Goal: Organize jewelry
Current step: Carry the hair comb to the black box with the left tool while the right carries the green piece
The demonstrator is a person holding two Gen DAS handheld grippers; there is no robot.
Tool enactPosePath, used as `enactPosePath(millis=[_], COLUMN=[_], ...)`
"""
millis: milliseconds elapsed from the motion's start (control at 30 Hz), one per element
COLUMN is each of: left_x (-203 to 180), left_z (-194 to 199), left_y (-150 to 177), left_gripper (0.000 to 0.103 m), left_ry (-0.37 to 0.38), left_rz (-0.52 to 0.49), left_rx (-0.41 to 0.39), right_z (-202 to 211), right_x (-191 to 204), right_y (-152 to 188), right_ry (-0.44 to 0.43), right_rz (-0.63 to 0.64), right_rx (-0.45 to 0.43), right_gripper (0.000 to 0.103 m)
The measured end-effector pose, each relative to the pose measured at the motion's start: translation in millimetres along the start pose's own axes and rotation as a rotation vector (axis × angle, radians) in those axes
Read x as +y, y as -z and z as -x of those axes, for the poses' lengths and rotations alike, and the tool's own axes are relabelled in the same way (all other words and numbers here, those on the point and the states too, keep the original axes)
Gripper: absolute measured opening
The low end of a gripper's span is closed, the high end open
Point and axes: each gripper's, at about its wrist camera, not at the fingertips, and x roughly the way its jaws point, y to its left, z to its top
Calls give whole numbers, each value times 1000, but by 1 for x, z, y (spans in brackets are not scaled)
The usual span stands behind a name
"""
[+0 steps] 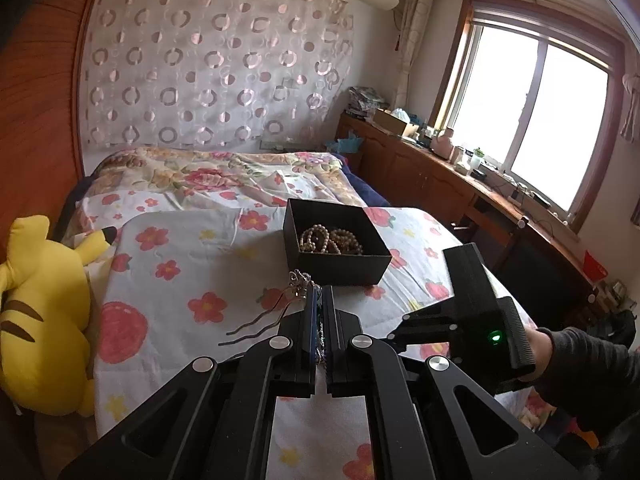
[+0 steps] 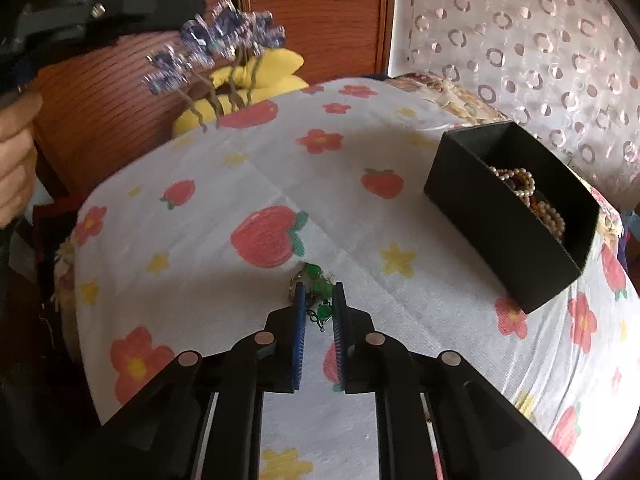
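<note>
My left gripper (image 1: 320,292) is shut on a hairpin whose wavy prongs (image 1: 260,320) stick out to its left above the bed. The right wrist view shows that hairpin's purple beaded top (image 2: 216,40) held in the air at the upper left. My right gripper (image 2: 319,296) is low over the floral sheet, shut on a small green bead piece (image 2: 320,286). An open black box (image 1: 336,268) (image 2: 500,232) sits on the bed just beyond both grippers, with pearl necklaces (image 1: 332,240) (image 2: 520,184) piled inside.
A floral bedspread (image 2: 260,184) covers the bed. A yellow plush toy (image 1: 40,312) lies at the left edge against a wooden panel (image 1: 36,120). A cluttered wooden desk (image 1: 440,168) runs under the window on the right. A hand (image 2: 16,160) grips the left tool.
</note>
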Motion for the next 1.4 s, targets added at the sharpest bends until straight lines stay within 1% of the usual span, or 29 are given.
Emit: enactPosePath(millis=[133,267,367,433,467,533,600,633,700,733,767,900,967,1000,1033,1100,1133,1167,1267,1400], left_x=[-4,-9,-11,-11,-11,-10,-6,-4,-1,1,2,4,5,6,9,8,7,8,7,2], left_z=[-3,-11,-15,-14,-16,-22,-27,-29,-31,-32,-33,-35,-35,-34,-32,-34,-35,-36,-42,-57], left_y=[-11,-26,-30,-32,-33,-34,-34,-35,-33,-32,-32,-32,-32,-31,-27,-30,-32,-33,-41,-55], left_gripper=[2,2,2,2,2,2,2,2,2,2,2,2,2,2,2,2,2,2,2,2], left_ry=[-1,5,7,6,7,4,4,3,2,3,4,6,9,11,13,18,20,23,31,44], left_rz=[-9,-15,-14,-12,-8,-6,-2,0,5,8,9,10,10,10,9,4,1,-2,-6,-12], left_rx=[-12,-17,-19,-16,-13,-5,1,3,2,1,0,-3,-5,-7,-9,-12,-14,-16,-20,-21], right_z=[21,29,22,13,8,-3,-5,-4,1,3,5,-6,-10,-11,-12,-13,-12,-10,0,27], right_x=[-11,-19,-9,-3,-3,-3,-3,-4,-2,-2,-2,1,1,1,1,3,3,2,-4,-26], right_y=[-4,-6,-1,2,2,2,-1,-1,0,0,1,4,3,2,1,0,1,2,2,-5], right_ry=[1,-4,3,32,31,15,7,2,-8,-18,-26,-23,-30,-33,-44,-51,-71,-82,-73,-44], right_rz=[-20,-31,-7,8,9,3,0,-3,-3,-6,-7,23,29,29,30,43,43,42,23,-13], right_rx=[-50,-59,-38,-21,-11,11,9,4,-11,-15,-16,37,42,43,47,60,67,63,35,-28], right_gripper=[0,1,1,2,7,7,8,9,21,30,33,32,31,28,14,13,12,12,12,12])
